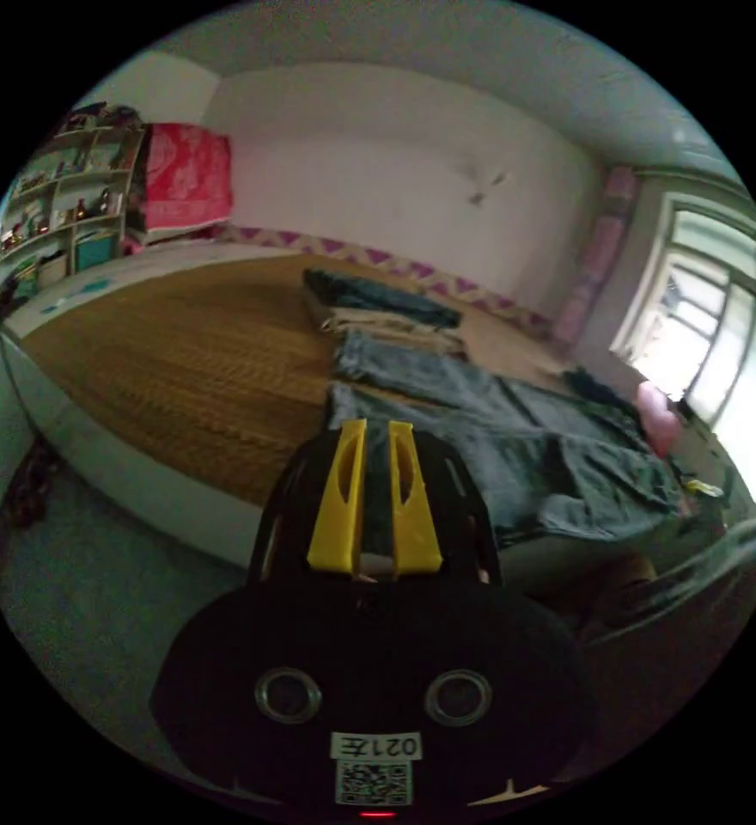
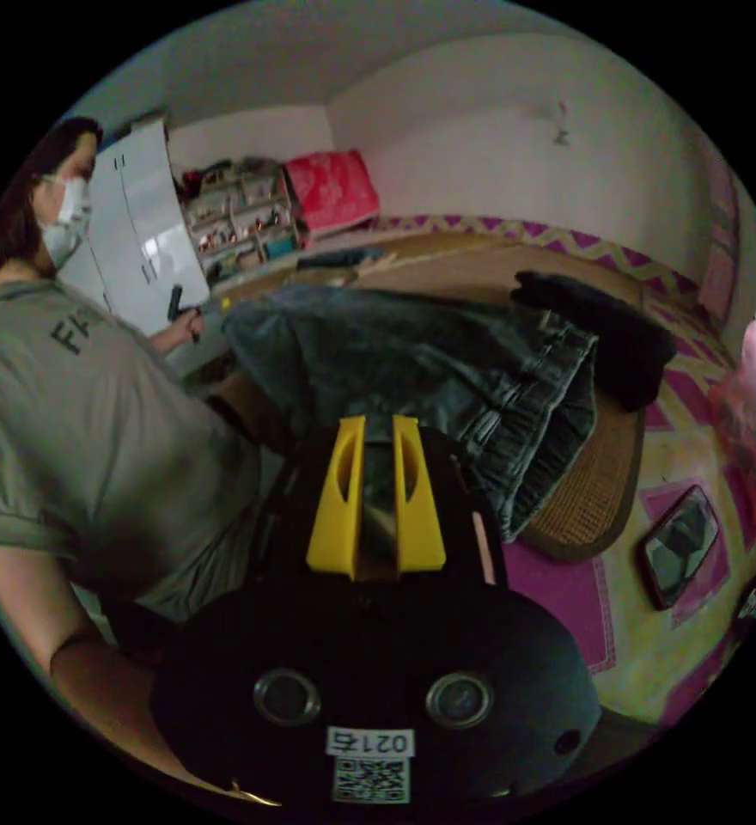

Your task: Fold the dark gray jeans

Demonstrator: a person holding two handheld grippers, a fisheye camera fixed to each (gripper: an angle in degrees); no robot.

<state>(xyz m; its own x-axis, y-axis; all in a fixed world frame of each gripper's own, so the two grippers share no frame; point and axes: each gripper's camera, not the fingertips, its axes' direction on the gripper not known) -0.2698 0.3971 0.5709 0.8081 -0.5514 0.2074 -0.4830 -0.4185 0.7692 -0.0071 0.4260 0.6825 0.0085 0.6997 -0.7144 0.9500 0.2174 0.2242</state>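
In the left gripper view we see the dark gray denim jeans [image 1: 515, 438] spread flat on the woven straw mat of the bed [image 1: 180, 361], running from centre frame out to the right, legs toward the upper middle and the broader end at the right. Our left gripper [image 1: 376, 425] hangs at the bed's near edge, its yellow jaws narrowly parted with nothing between them. In the right gripper view the jeans [image 2: 412, 378] fill the middle, the gathered waistband right of centre, just above our right gripper [image 2: 378, 421], also narrow and holding nothing. We judge the right gripper nearer to the waistband.
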